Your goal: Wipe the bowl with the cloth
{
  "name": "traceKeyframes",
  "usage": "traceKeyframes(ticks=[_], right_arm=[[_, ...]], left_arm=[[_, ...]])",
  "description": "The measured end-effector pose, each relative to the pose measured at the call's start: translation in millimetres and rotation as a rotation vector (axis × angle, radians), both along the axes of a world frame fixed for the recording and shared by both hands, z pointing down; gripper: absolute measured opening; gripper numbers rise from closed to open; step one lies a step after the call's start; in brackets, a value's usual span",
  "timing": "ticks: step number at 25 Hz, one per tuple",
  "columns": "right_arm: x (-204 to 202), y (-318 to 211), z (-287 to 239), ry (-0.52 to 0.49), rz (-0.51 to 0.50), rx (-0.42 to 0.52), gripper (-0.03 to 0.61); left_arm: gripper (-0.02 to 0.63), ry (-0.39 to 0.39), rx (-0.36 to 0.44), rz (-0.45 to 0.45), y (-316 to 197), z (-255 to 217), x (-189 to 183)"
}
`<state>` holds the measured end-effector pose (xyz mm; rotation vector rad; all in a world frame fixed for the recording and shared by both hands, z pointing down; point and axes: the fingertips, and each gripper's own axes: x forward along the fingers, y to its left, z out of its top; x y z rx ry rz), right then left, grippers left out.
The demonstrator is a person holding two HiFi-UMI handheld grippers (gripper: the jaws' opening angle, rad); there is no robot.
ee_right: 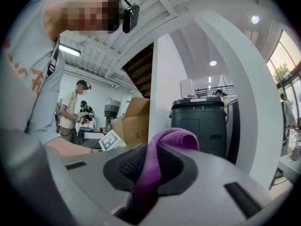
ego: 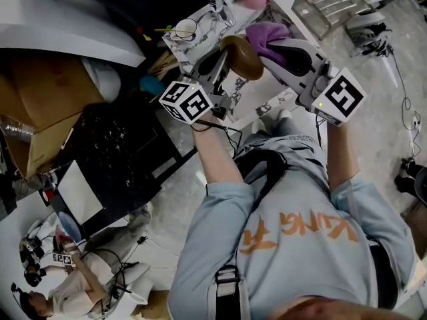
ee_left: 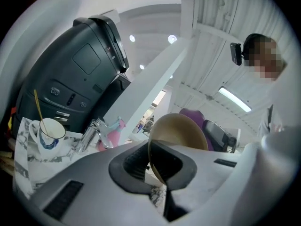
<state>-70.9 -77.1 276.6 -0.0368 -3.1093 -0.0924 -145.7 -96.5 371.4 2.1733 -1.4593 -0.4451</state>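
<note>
Plainly: round smooth tan bowl [ee_left: 181, 131], soft crumpled purple cloth [ee_right: 171, 138].

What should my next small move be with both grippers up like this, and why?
Probably ease the right gripper sideways to press the cloth against the bowl and begin rubbing. The left gripper is shut on the bowl's rim, the right is shut on the purple cloth, and the cloth sits right beside the bowl, contact unclear.
</note>
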Motion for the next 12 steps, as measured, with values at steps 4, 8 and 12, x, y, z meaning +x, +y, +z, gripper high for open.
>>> traceKeyframes(ticks=[4, 8, 12], right_arm=[[-3.1, 14.0, -15.2, -0.017, -0.095, 0.005, 0.074], [-4.6, 16.6, -16.6, -0.001, -0.119, 0.010, 0.074], [-9.1, 14.9, -13.1, 0.040, -0.137, 0.052, 0.074]], left_arm=[[0.031, -0.022, 0.063, 0.095, 3.1, -10.0, 10.8], [0.031, -0.062, 0.089, 0.156, 3.7, -14.1, 19.2], [0.031, -0.115, 0.107, 0.219, 4.5, -16.7, 25.7]])
